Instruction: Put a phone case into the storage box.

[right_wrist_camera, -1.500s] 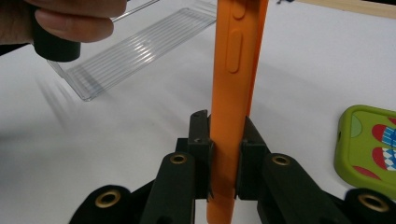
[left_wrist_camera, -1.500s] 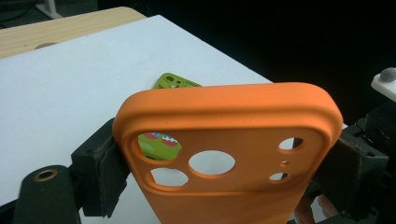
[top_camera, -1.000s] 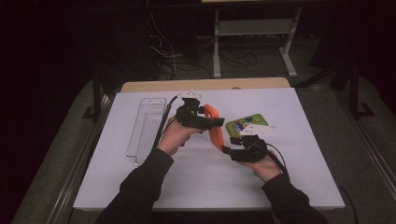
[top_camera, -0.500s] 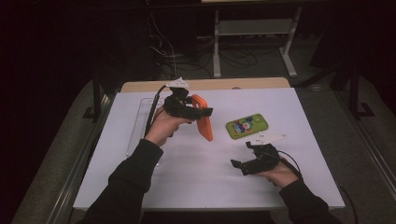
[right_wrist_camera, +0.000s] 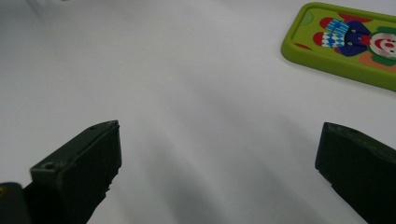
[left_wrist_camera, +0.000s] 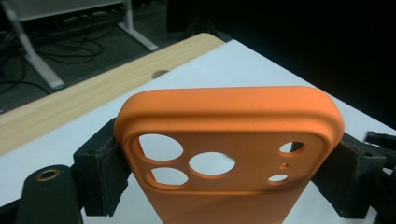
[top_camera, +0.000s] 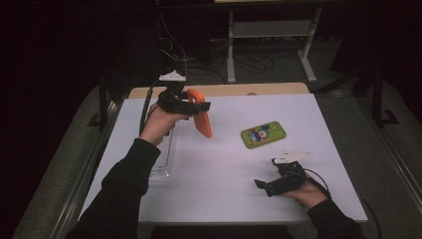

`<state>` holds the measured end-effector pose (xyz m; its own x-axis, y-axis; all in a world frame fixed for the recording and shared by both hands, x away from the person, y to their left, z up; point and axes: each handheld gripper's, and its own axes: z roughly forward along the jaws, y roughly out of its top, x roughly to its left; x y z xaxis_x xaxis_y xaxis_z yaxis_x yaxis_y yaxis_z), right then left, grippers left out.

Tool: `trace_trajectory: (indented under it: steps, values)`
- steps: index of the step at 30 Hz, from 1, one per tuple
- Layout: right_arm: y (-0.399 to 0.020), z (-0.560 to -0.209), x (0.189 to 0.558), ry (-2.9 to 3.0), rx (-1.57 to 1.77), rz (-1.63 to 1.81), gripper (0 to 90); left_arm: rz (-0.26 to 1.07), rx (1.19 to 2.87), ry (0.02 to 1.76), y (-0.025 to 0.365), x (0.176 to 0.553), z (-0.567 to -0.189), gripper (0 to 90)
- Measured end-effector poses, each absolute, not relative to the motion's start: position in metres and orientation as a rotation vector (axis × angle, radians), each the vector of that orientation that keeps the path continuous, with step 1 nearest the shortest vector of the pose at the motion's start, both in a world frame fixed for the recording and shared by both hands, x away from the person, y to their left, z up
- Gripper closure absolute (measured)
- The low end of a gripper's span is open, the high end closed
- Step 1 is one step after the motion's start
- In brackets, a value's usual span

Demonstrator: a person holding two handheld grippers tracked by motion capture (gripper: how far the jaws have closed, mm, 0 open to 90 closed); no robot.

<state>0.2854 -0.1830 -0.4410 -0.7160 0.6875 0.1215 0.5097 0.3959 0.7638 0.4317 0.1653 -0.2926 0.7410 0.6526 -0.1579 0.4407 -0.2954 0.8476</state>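
A white table top (top_camera: 224, 194) lay lit in a dark room, with cables and a grey stand beyond its far edge. Nearest, at the lower right of the high view, the right gripper (top_camera: 263, 185) rested low over the table, its jaws having just been opening, wide apart with nothing between them. Above it in the frame, right of centre, lay the green clown-printed phone case (top_camera: 263, 134), flat, long axis running left to right. Farther off, at upper left, the left gripper (left_wrist_camera: 224, 182) was clamped across the orange phone case (top_camera: 200, 119), held aloft and hanging downward. A clear tray (top_camera: 164, 159), probably empty, sat beneath that forearm.
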Motion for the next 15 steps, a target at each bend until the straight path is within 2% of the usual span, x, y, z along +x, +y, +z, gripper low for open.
trace_trajectory:
  steps: [15]
  values:
    - [-0.184, -0.440, 0.281, 2.432, 1.048, 1.184, 0.0, 0.437, 1.900, 0.966, 0.205, 0.457, -0.275, 15.1]
